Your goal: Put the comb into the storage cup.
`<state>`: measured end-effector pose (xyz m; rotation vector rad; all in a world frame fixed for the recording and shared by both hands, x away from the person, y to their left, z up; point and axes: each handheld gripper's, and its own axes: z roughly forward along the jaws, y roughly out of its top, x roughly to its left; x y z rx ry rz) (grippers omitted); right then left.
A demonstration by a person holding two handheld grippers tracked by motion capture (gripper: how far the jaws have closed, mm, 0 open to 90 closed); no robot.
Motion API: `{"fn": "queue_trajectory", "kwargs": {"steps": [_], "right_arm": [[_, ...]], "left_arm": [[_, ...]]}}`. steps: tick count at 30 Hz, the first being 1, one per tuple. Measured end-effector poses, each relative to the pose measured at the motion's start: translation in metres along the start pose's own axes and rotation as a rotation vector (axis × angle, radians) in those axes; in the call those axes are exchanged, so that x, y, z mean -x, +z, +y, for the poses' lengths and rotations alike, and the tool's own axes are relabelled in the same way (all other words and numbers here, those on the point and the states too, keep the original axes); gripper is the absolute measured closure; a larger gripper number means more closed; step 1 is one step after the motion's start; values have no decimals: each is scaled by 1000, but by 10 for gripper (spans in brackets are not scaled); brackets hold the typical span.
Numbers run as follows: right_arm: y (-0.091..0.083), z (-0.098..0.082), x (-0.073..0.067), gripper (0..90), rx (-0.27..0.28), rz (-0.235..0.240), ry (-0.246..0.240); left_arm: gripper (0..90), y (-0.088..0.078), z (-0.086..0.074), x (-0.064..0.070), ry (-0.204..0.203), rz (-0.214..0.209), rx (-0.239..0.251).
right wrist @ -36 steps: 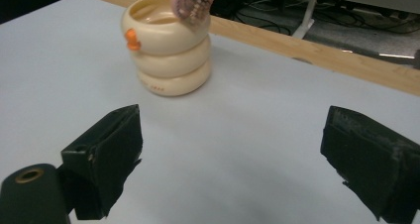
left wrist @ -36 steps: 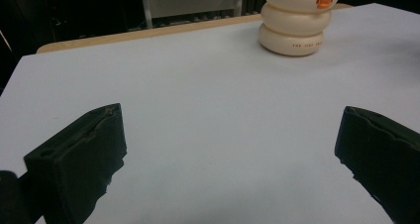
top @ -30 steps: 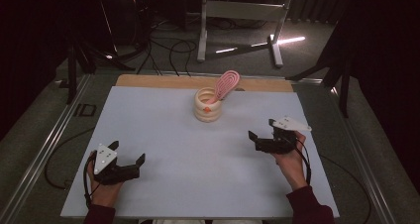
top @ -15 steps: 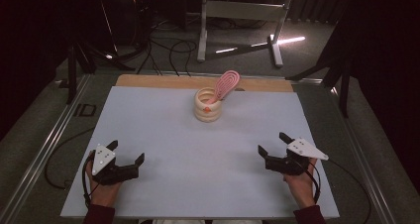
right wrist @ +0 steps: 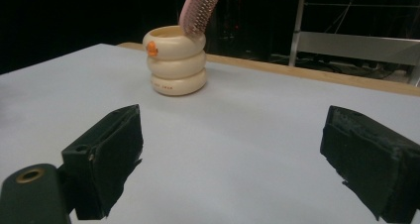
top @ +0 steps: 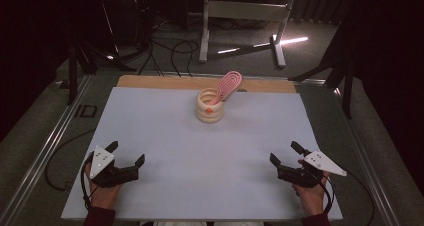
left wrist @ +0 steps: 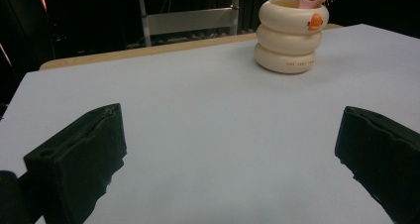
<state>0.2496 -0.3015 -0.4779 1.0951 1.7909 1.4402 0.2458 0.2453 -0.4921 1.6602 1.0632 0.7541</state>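
The pink brush stands in the cream ring cup at the far middle of the white worktop. Both the left gripper and the right gripper rest near the front edge, fingers wide apart and holding nothing. To grab the brush well, reach slowly, pinch its top, and lift straight up so the cup stays put.

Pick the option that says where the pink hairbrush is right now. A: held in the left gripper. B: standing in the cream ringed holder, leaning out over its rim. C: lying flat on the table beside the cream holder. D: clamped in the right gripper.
B: the pink hairbrush stands in the cream ringed holder and leans out past its rim, while the left gripper and right gripper sit open and empty near the front edge of the table.
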Motion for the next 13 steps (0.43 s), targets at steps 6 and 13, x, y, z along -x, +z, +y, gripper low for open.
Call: {"fn": "queue_trajectory", "kwargs": {"steps": [6,13], "right_arm": [[7,-2,-9,93,-18,34,-5],[11,-2,-15,93,-34,61,-19]], "left_arm": [[0,0,0,0,9,-3,-2],[0,1,-1,1,13,-7,-5]]}}
